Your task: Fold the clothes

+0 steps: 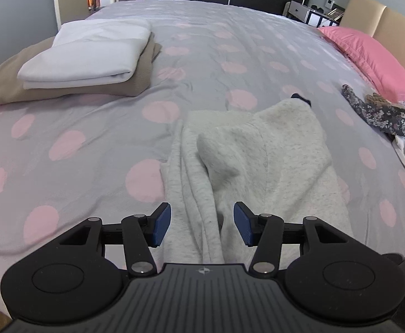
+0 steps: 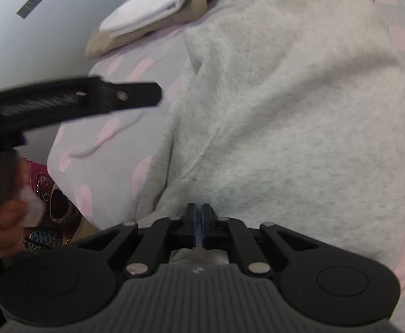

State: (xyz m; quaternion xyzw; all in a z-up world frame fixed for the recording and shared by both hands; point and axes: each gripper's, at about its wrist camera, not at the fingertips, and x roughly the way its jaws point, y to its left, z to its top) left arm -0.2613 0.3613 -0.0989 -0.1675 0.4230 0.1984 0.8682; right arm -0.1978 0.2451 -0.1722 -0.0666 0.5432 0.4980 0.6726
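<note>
A light grey fleece garment (image 1: pixel 271 152) lies bunched on the bed, with a fold humped up in its middle. My left gripper (image 1: pixel 202 226) hovers open over its near end, and creased fabric runs between the blue pads without being pinched. In the right wrist view the same garment (image 2: pixel 285 111) fills most of the frame. There my right gripper (image 2: pixel 201 222) is shut, with the garment's near edge at its pads. A blurred black finger (image 2: pixel 135 94) of the left tool reaches in from the left, with a hand (image 2: pixel 5 222) holding that tool.
A folded white cloth (image 1: pixel 91 52) rests on a folded tan one (image 1: pixel 13 83) at the far left of the grey, pink-dotted bedspread (image 1: pixel 91 138). A pink pillow (image 1: pixel 369 55) and a heap of unfolded clothes (image 1: pixel 391 113) lie at the right. The headboard stands behind them.
</note>
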